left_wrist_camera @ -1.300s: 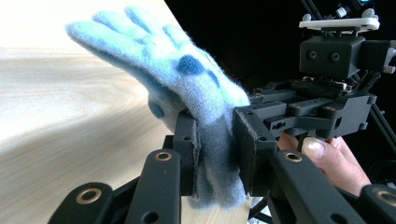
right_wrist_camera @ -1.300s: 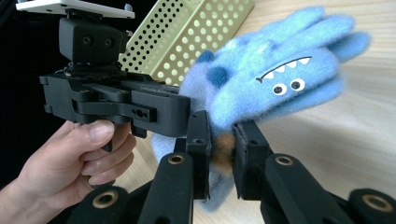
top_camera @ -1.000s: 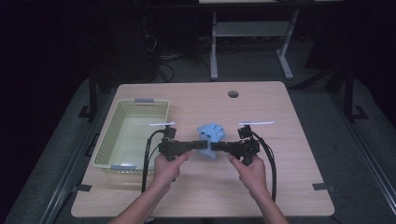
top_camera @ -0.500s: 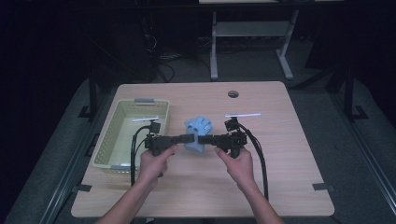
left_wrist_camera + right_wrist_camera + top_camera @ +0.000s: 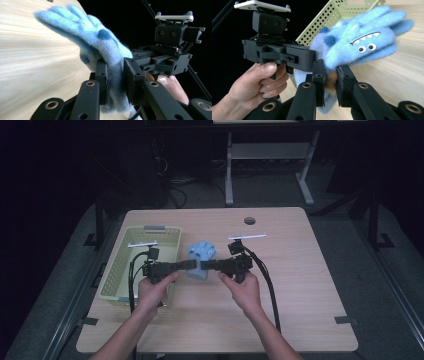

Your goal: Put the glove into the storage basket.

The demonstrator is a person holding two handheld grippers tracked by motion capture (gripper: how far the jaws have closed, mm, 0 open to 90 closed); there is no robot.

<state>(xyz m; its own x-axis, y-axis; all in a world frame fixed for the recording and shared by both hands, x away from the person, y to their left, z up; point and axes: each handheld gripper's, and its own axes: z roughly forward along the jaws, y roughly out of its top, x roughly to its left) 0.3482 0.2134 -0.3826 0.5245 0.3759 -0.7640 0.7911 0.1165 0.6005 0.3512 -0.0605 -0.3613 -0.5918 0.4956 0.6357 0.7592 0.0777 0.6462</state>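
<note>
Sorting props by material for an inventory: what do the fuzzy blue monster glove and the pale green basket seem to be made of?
Fuzzy blue monster glove: likely fleece or felted knit, matte, its surface fuzzy with loose fibres. Pale green basket: probably moulded plastic, smooth, its walls pierced by regular round holes.

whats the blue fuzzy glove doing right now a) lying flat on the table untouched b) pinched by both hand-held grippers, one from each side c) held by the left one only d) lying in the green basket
b: the left hand-held gripper and the right hand-held gripper each pinch the blue glove from opposite sides, beside the basket.
</note>
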